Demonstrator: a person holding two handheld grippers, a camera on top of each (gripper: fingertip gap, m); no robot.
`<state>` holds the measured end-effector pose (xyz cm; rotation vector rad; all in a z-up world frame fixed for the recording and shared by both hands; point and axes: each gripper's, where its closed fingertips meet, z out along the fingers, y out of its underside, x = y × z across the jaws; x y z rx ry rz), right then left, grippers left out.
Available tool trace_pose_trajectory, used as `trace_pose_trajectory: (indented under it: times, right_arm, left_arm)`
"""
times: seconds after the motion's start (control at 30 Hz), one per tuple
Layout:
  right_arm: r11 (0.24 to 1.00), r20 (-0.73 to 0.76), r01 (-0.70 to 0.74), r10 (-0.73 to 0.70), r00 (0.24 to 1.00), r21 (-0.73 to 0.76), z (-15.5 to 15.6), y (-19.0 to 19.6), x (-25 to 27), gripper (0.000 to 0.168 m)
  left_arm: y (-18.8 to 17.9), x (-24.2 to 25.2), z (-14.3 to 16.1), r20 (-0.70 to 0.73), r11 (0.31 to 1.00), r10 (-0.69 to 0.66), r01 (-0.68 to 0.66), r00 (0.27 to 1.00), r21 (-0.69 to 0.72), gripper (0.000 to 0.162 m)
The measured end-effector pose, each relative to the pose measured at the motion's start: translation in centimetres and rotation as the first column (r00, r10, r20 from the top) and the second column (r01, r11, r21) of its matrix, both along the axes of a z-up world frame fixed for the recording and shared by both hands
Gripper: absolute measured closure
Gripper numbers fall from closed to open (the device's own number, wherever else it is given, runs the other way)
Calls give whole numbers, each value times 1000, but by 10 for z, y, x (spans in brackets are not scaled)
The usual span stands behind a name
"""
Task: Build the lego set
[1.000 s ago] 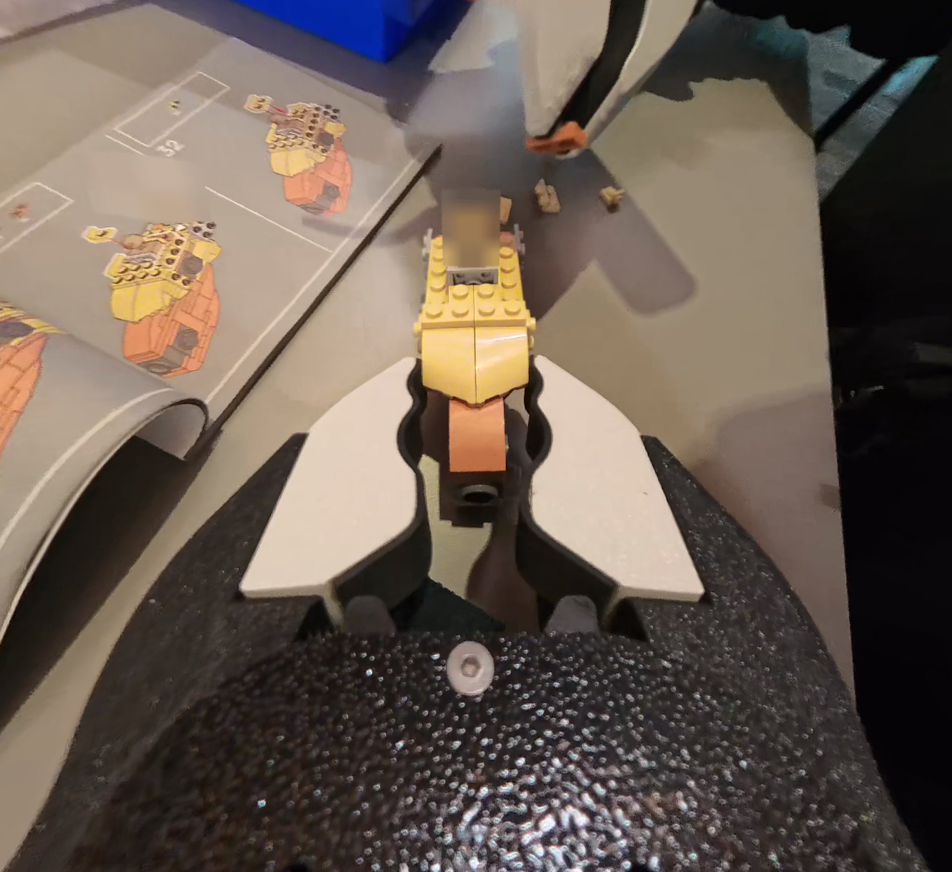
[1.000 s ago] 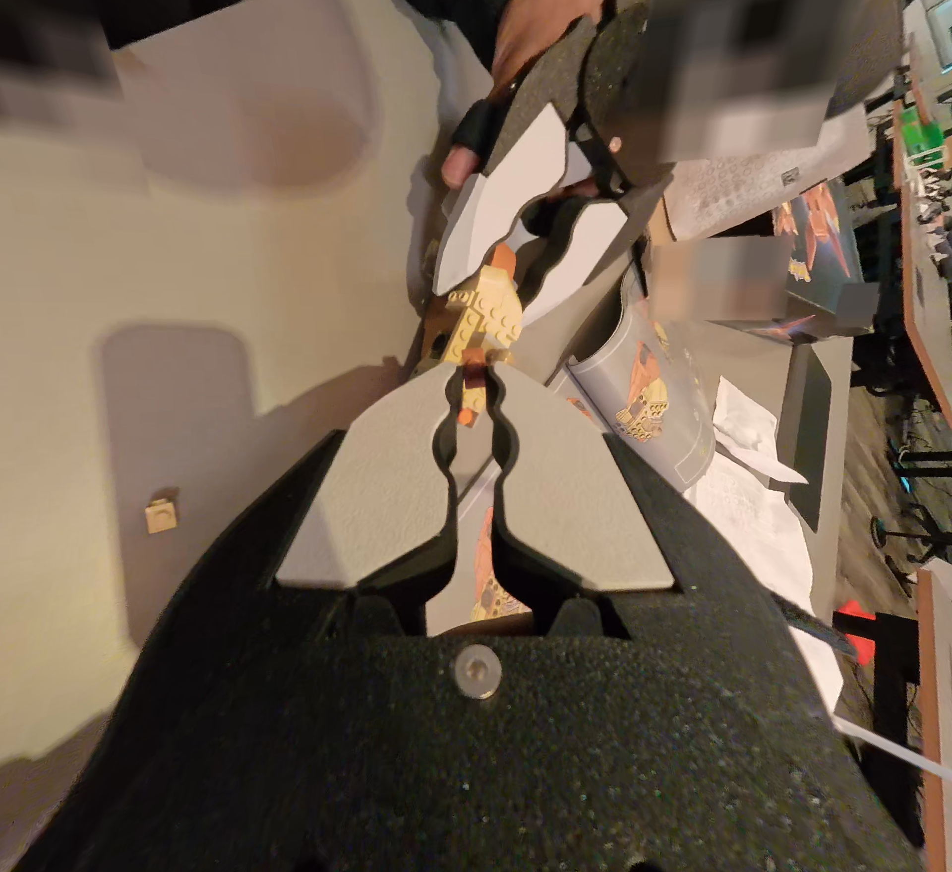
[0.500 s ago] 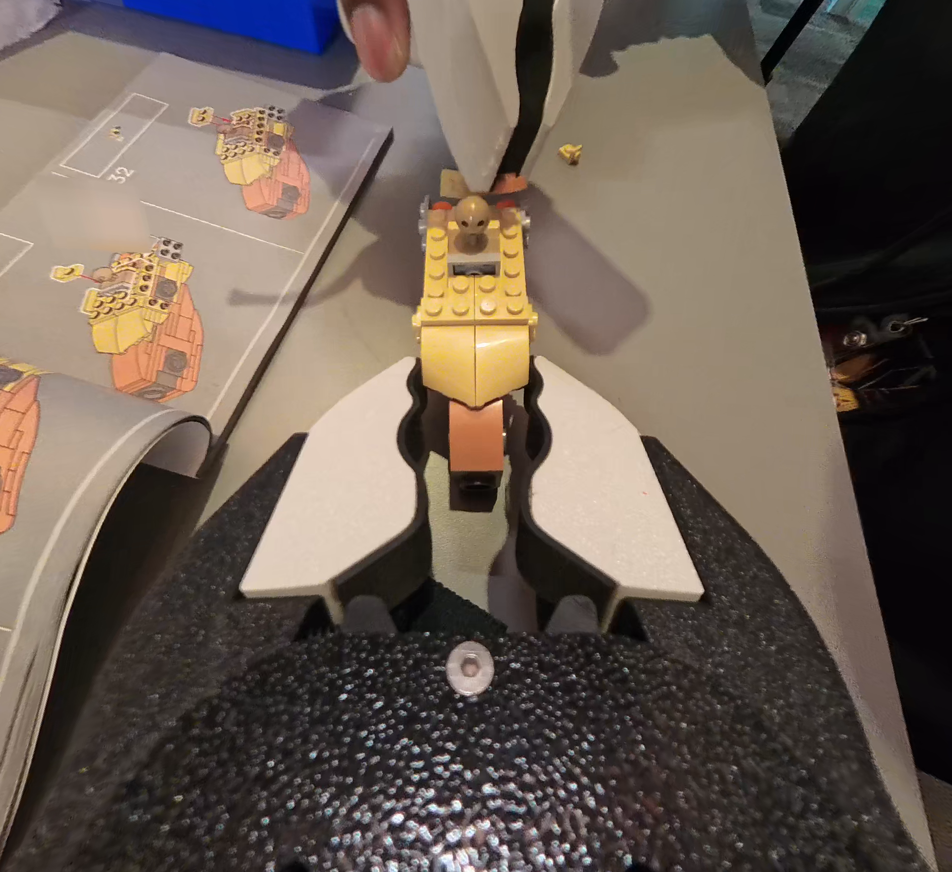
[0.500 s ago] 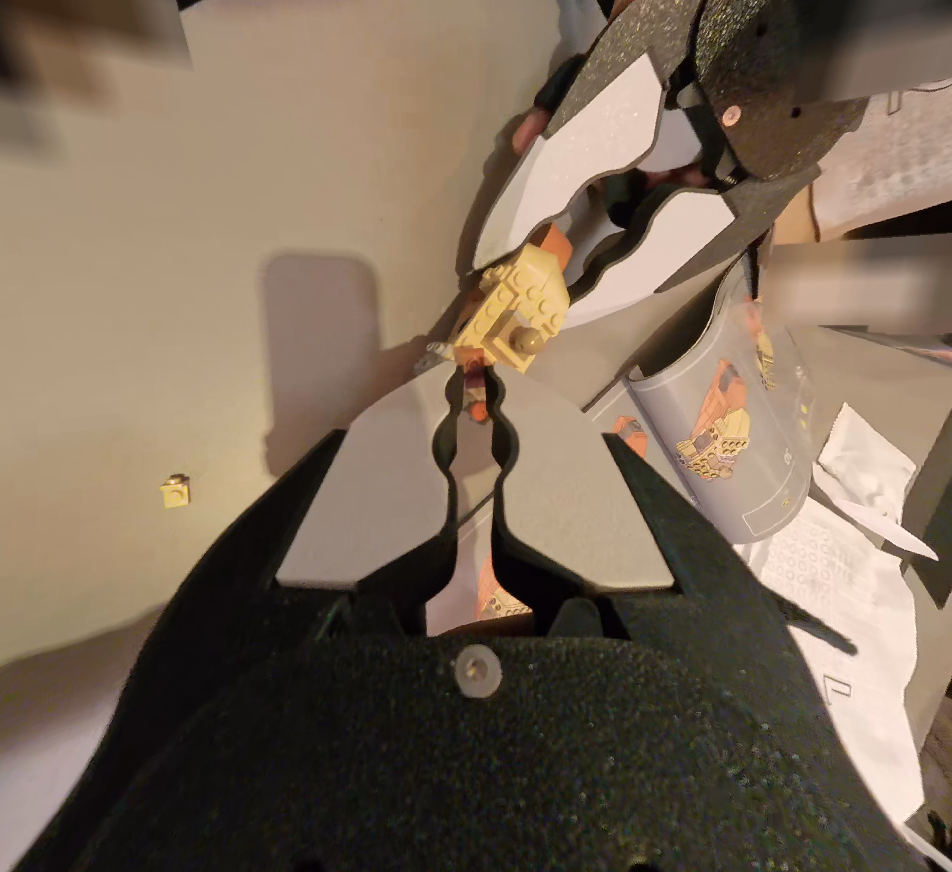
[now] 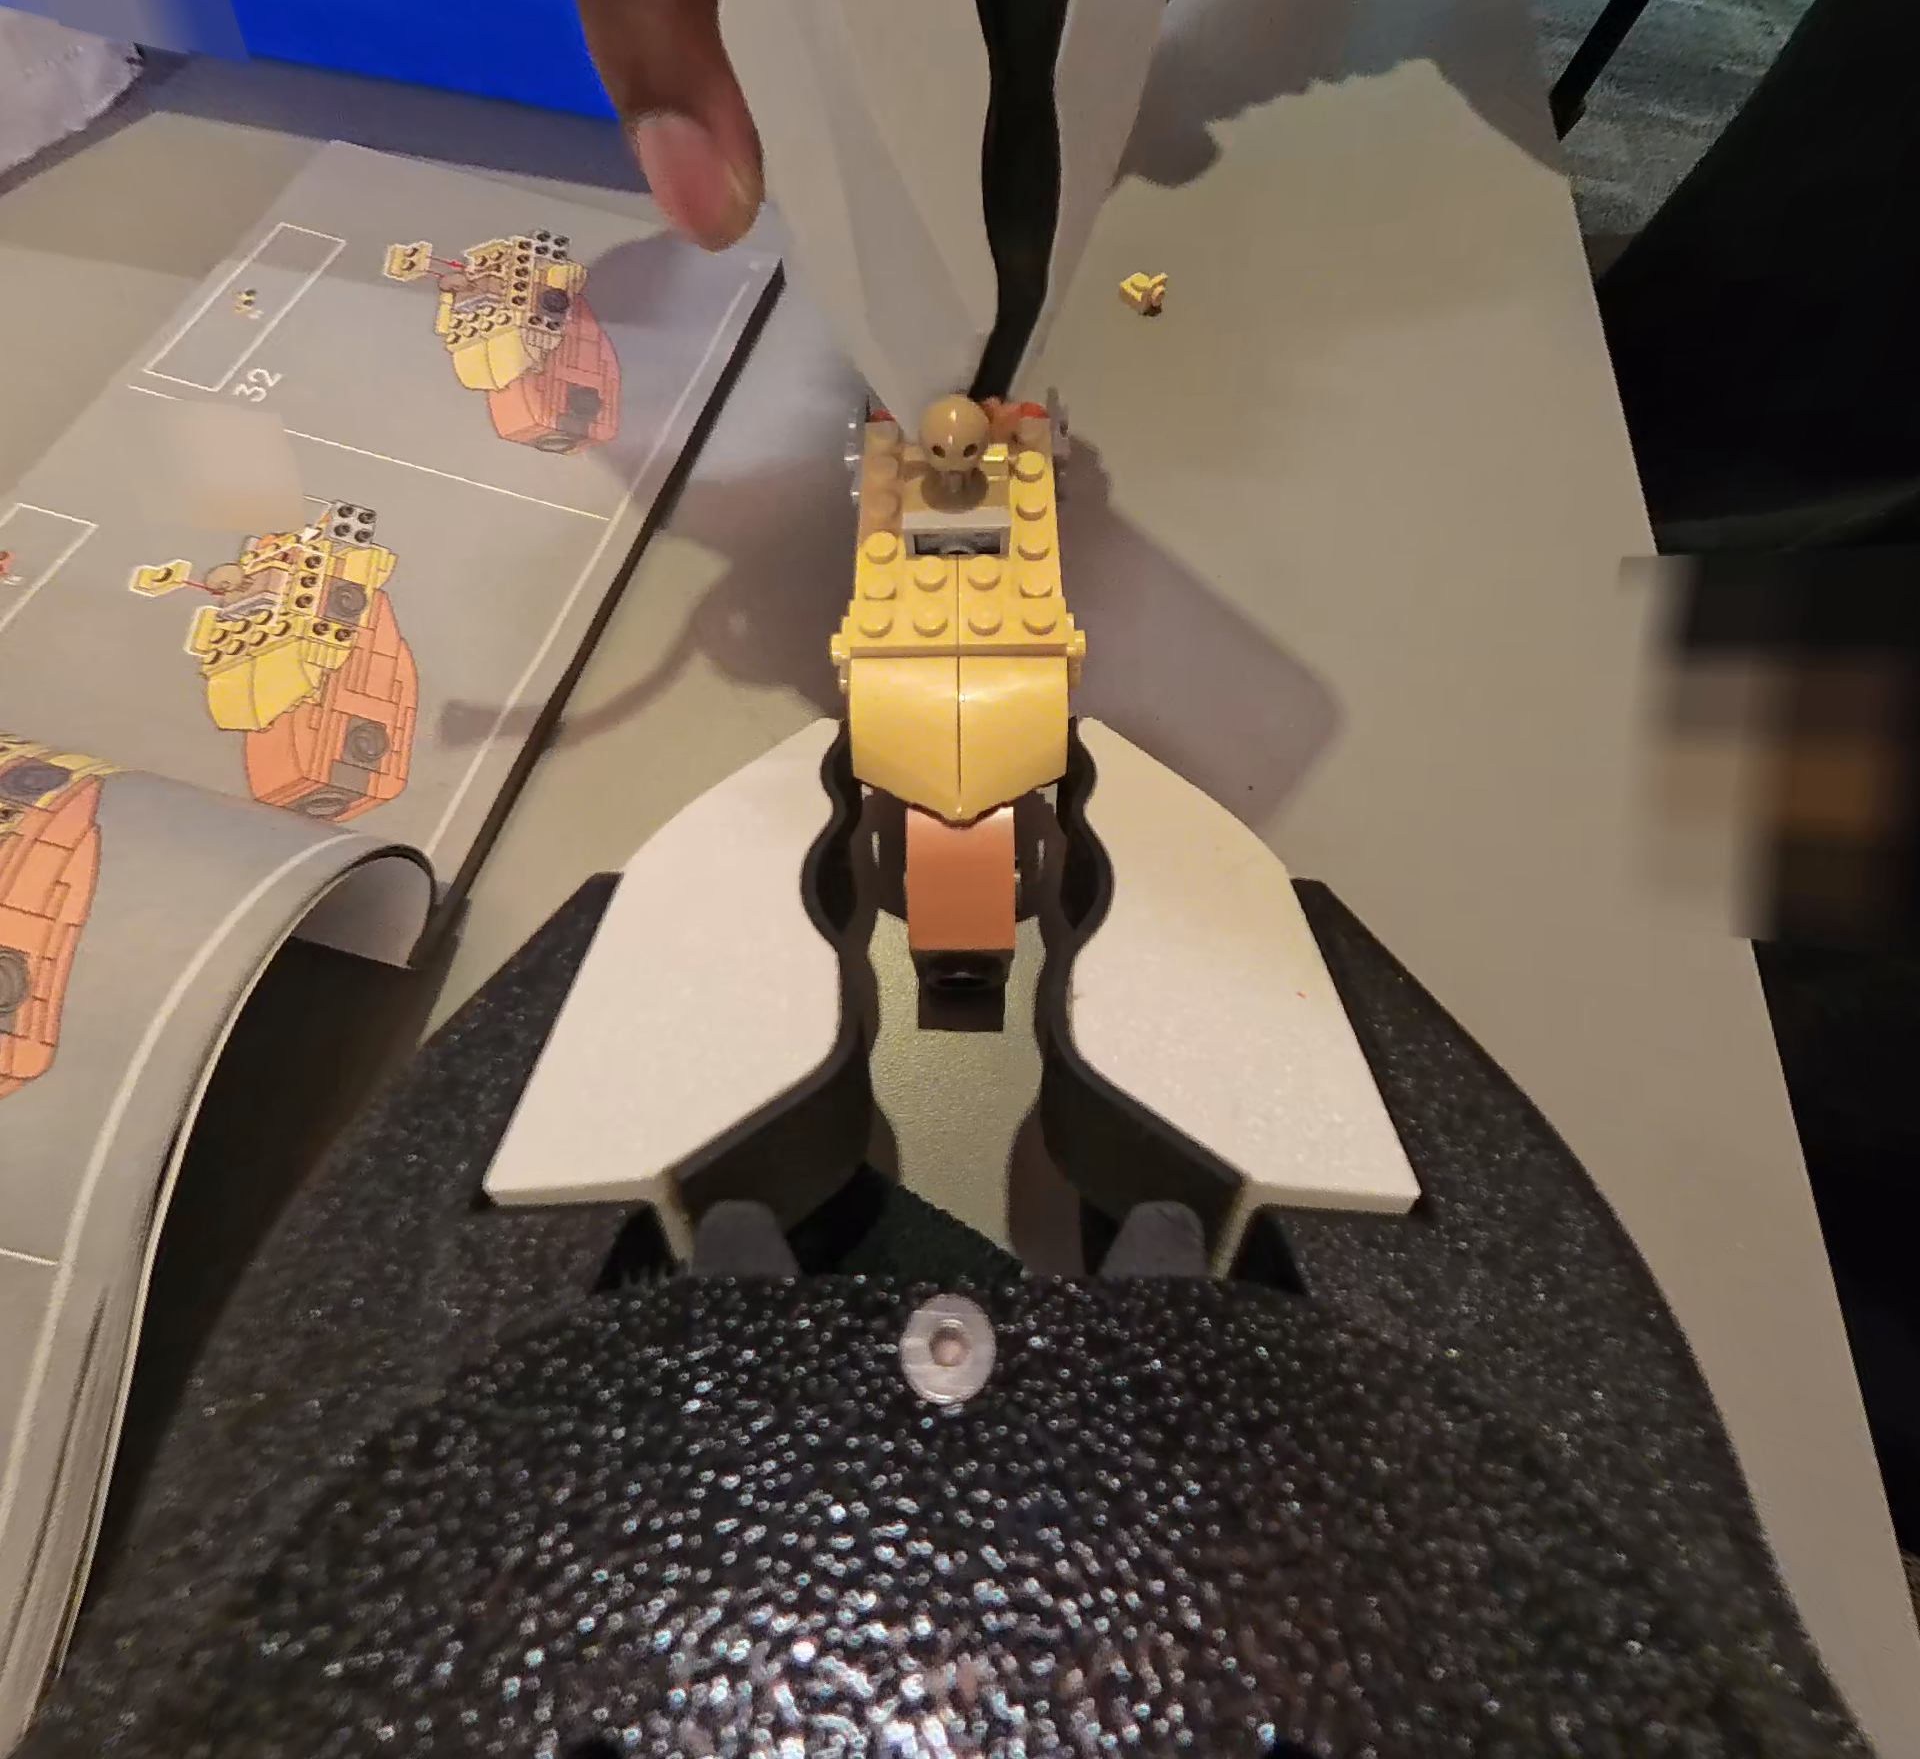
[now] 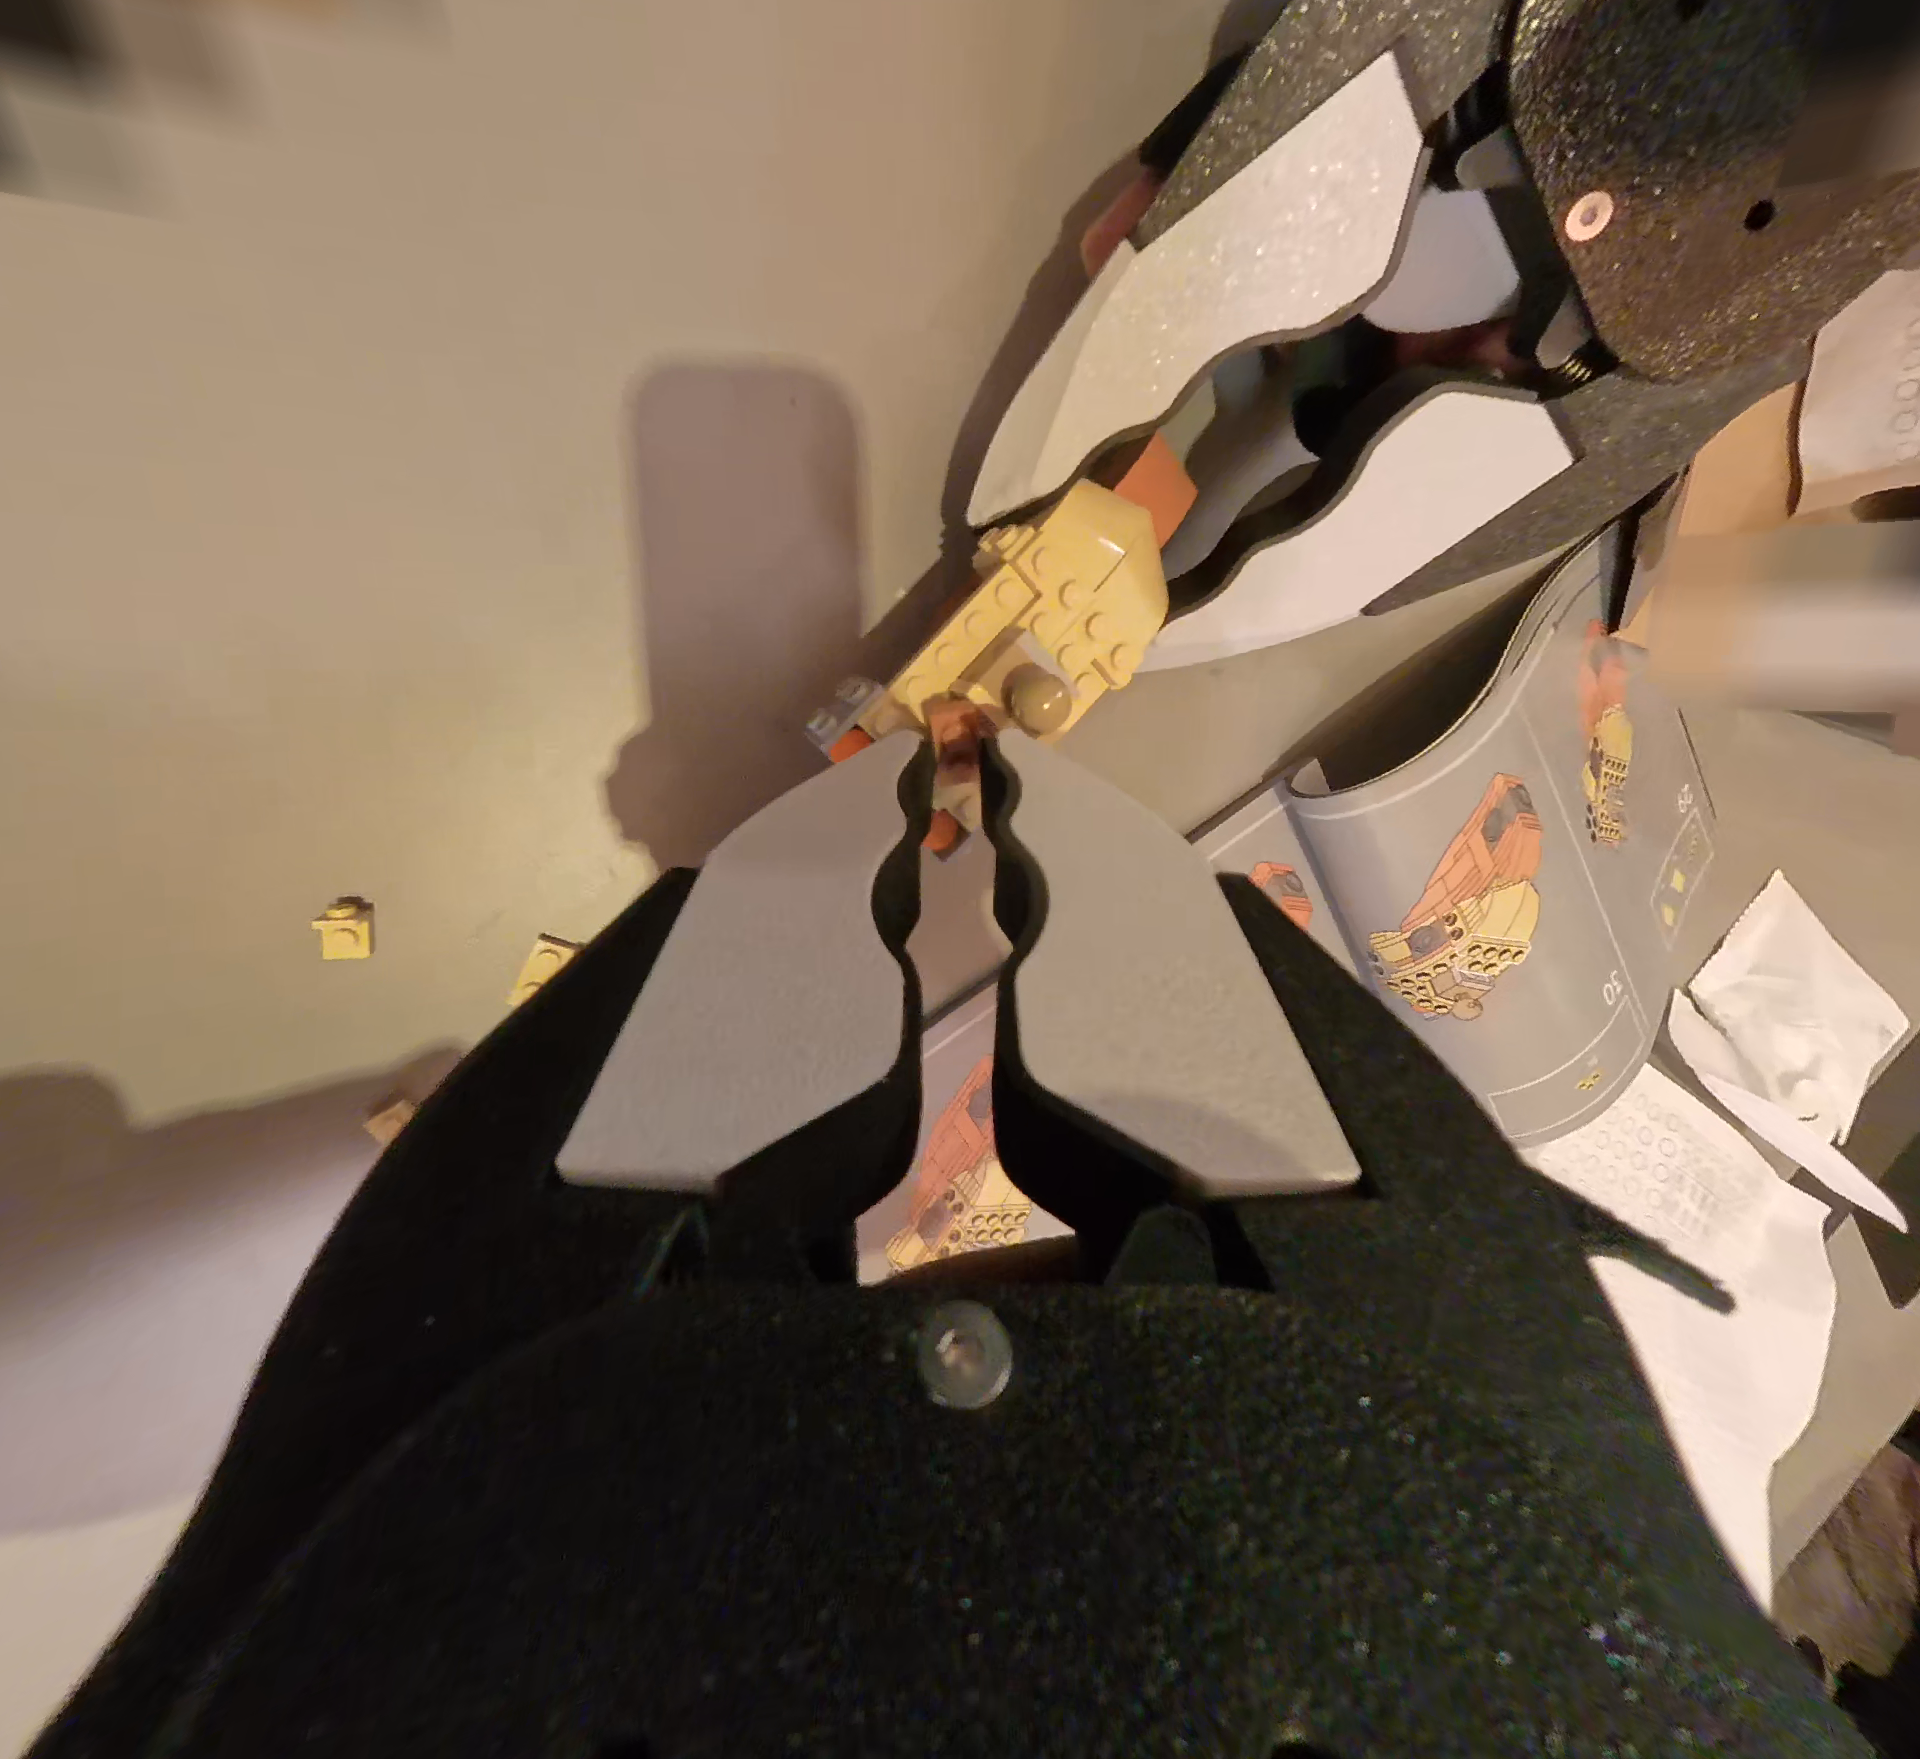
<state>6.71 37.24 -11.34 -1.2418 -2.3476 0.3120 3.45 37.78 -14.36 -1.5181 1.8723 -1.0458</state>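
The tan-and-orange studded lego model (image 5: pixel 958 660) sits clamped at its rear in the left claw (image 5: pixel 961 774) above the grey bench (image 5: pixel 1351 462); the right claw (image 6: pixel 958 753) pinches a small orange-brown piece (image 6: pixel 954 764) against the model's front end.

The lego model (image 5: pixel 958 629) sits on the table (image 5: pixel 1351 483), between the two grippers. The open booklet (image 5: pixel 312 504) lies to its left. A small loose piece (image 5: pixel 1144 293) lies behind it, to the right.
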Motion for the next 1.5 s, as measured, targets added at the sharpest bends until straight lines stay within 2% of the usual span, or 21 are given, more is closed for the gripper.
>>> trace_pose_trajectory:
  times: [0.43, 0.67, 0.73, 0.87, 0.97, 1.03, 1.1, 1.13, 1.23, 1.3, 1.37, 1.5]
  right_arm:
    - [1000, -27, 17, -17, 999, -20, -5, 2, 2, 159]
    - [998, -69, 66, -65, 995, 4, -6, 4, 1, 153]
    - [997, -70, 81, -80, 994, 11, -6, 4, 2, 146]
    - [989, -53, 141, -139, 989, 44, -5, 5, 8, 137]
    - [961, -103, 272, -265, 959, 53, 6, 5, 13, 135]
    - [899, -168, 438, -429, 888, 22, 13, 7, 17, 139]
    - [766, -213, 638, -638, 740, -79, 12, 8, 22, 140]
    - [694, -240, 698, -718, 654, -176, 12, 3, 20, 140]
    - [524, -328, 712, -851, 411, -467, 17, -8, 7, 149]
    - [445, -337, 716, -892, 301, -538, 11, -6, 7, 149]
    - [397, -332, 736, -911, 244, -549, 1, 0, 10, 147]
    - [374, -294, 723, -925, 243, -580, -4, 3, 5, 142]
  left_arm:
    - [-1, 0, 0, 5, 1000, -3, 3, 1000, 11, 125]
    - [-1, 0, 0, 7, 1000, -7, 7, 1000, 16, 126]
    - [-1, 0, 0, 7, 1000, -5, 5, 1000, 15, 125]
    - [-1, 0, 0, 9, 1000, -5, 5, 1000, 27, 125]
    - [-2, -1, 0, 13, 999, -5, 5, 1000, 45, 125]
    - [-2, -1, 0, 15, 998, -5, 5, 1000, 57, 125]
    - [-2, -1, 0, 18, 998, -5, 4, 1000, 67, 126]
    - [-2, -1, 0, 18, 997, -4, 3, 1000, 71, 126]
    - [-1, -1, 0, 19, 997, -2, 1, 1000, 71, 126]
    - [0, 0, 0, 18, 998, 3, -4, 1000, 63, 126]
    - [0, 0, 0, 17, 998, 3, -4, 1000, 57, 126]
    - [-1, 0, 0, 18, 998, 1, -2, 1000, 65, 126]
